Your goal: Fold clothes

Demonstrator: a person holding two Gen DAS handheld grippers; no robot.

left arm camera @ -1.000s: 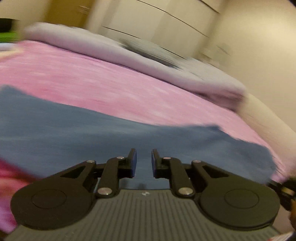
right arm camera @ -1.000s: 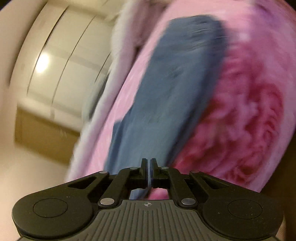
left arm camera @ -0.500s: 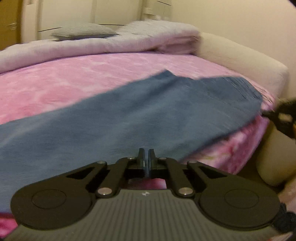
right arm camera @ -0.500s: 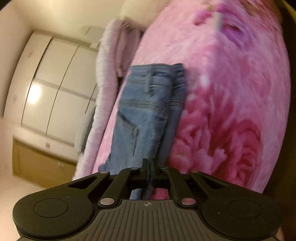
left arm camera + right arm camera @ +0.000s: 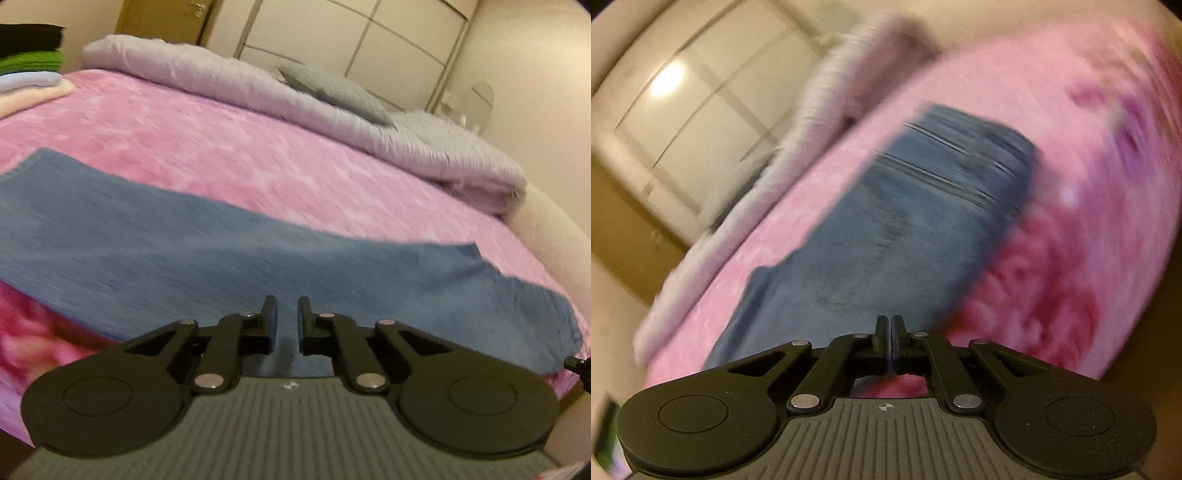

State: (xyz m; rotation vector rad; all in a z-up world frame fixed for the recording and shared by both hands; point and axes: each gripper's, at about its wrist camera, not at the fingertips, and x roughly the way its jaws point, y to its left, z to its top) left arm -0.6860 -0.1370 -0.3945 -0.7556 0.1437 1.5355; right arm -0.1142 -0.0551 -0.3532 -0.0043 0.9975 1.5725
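A pair of blue jeans [image 5: 229, 254] lies flat and stretched out along the near edge of a pink bed cover [image 5: 236, 147]. My left gripper [image 5: 287, 314] hovers over the jeans' near edge, its jaws slightly apart with nothing between them. In the right wrist view the jeans [image 5: 886, 229] run away from me, blurred, with the waistband at the far end. My right gripper [image 5: 889, 334] is shut at the jeans' near end; a thin edge of denim seems pinched between its pads.
A rolled grey duvet [image 5: 280, 92] and a grey pillow [image 5: 332, 92] lie along the far side of the bed. Folded clothes [image 5: 29, 70] are stacked at the far left. White wardrobe doors [image 5: 351, 40] stand behind. The padded bed frame [image 5: 554, 229] curves at the right.
My left gripper has opened from shut and swung back leftward over the jeans. The right gripper stays shut and has tilted; its view is now blurred by motion.
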